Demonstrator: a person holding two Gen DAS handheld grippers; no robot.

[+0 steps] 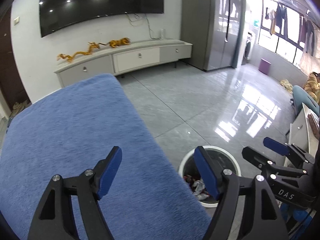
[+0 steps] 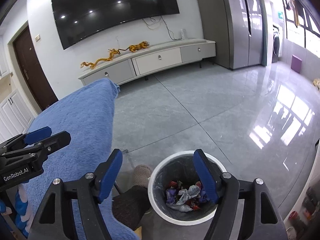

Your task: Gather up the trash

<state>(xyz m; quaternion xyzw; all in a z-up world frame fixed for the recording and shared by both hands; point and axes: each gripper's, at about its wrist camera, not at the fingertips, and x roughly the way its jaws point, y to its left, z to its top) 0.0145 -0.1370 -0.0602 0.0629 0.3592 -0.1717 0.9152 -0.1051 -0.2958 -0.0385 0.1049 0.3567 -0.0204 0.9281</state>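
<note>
A round bin with a white rim [image 2: 160,172] stands on the floor beside the blue-covered table [image 2: 84,116]. Crumpled wrappers and paper [image 2: 186,196] lie inside it. My right gripper [image 2: 158,172] is open and empty, held above the bin's left edge. My left gripper [image 1: 158,170] is open and empty over the table's right edge, with the bin [image 1: 185,164] below its right finger. The right gripper also shows in the left wrist view [image 1: 258,150], and the left gripper shows in the right wrist view [image 2: 50,134]. No trash shows on the blue cloth [image 1: 70,132].
A person's slippered foot [image 2: 142,174] and dark trouser leg [image 2: 130,206] stand between table and bin. A long TV cabinet [image 2: 152,60] runs along the far wall under a large TV [image 2: 114,10]. Glossy grey floor tiles [image 2: 220,116] stretch to the right. A white cabinet [image 1: 300,128] stands at right.
</note>
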